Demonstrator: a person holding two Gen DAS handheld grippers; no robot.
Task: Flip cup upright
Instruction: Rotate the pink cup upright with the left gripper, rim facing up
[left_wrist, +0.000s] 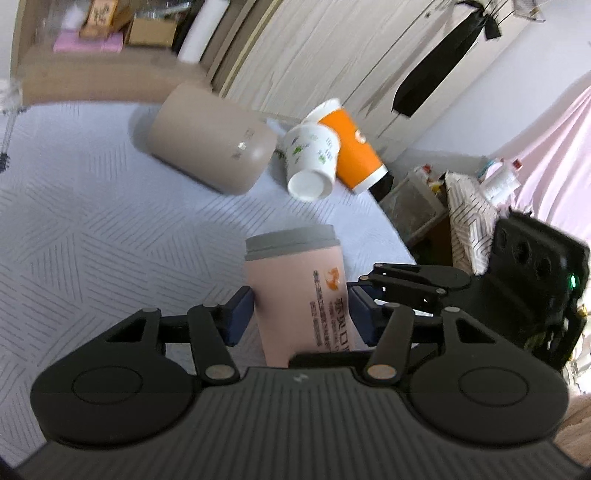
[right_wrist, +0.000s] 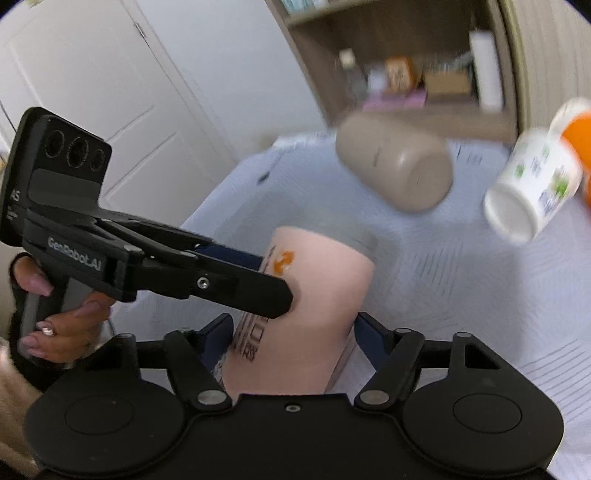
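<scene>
The pink cup with the grey rim band sits between the blue pads of the left gripper, which is clamped on its sides; the cup's grey end points toward 12 o'clock in the left wrist view. In the right wrist view the same pink cup lies between the fingers of the right gripper, whose pads stand apart on either side of it with a gap showing at the 3 o'clock pad, so it does not hold the cup. The left gripper reaches in there from 9 o'clock, gripped by the person's hand. On the bed, at 12 o'clock from the pink cup, lie a beige container, a white paper cup and an orange cup, all on their sides, the white one touching the orange.
</scene>
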